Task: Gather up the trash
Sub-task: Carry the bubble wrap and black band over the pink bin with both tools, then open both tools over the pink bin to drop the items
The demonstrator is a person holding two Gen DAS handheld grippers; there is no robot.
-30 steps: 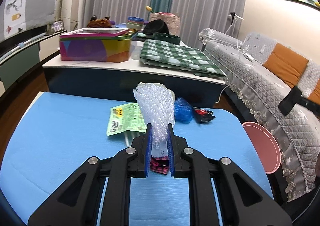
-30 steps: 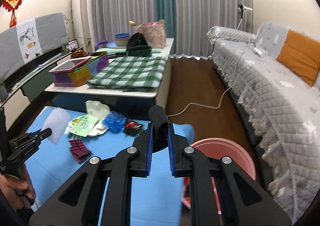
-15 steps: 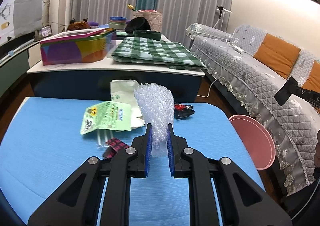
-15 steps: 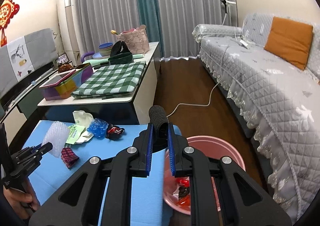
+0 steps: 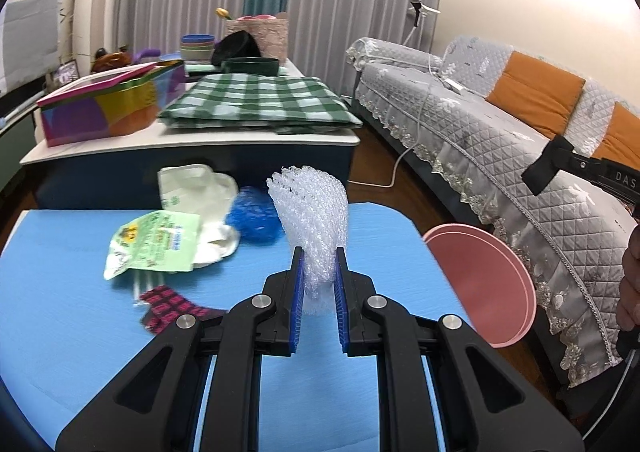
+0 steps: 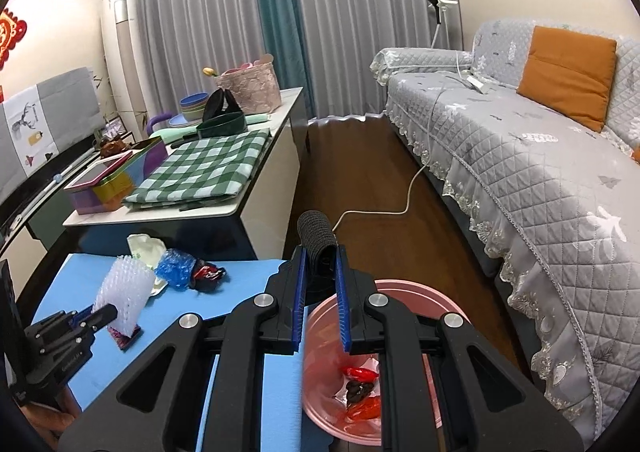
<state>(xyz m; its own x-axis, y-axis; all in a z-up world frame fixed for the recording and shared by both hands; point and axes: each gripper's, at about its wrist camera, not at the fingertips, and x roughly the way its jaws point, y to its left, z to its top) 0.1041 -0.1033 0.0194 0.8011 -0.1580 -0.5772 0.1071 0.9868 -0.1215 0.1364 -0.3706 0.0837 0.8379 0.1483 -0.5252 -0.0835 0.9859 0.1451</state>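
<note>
Right-wrist view first: the right gripper (image 6: 321, 272) is nearly closed, its blue pads pinching a rolled black mesh band (image 6: 317, 239) that sticks up between them. Since a second ago this gripper has swung off the blue table (image 6: 240, 372) and now hangs over the pink bin (image 6: 404, 294), which sits on the floor by the table's corner with red and dark wrappers already in its bottom. I judge the band is about ready to be let go into it.

Left-wrist view: the left gripper (image 5: 318, 272) is likewise almost shut, clamped on the lower end of a clear bubble-wrap piece (image 5: 310, 208) standing upright between the pads. Over the same second it has travelled across the table toward the bin (image 5: 480, 284), whose rim has grown larger at the right; the grip has not changed. Two pieces are thus on their way to the bin at once.

Left behind on the table are a green snack packet (image 5: 154, 244), a white plastic bag (image 5: 200, 192), a blue crumpled wrapper (image 5: 252, 220) and a red-and-black chequered wrapper (image 5: 168, 310).

Readable writing is scant: "DAS" on the other gripper's side at the right edge of the left view; the packet's print is too blurred to read.
</note>
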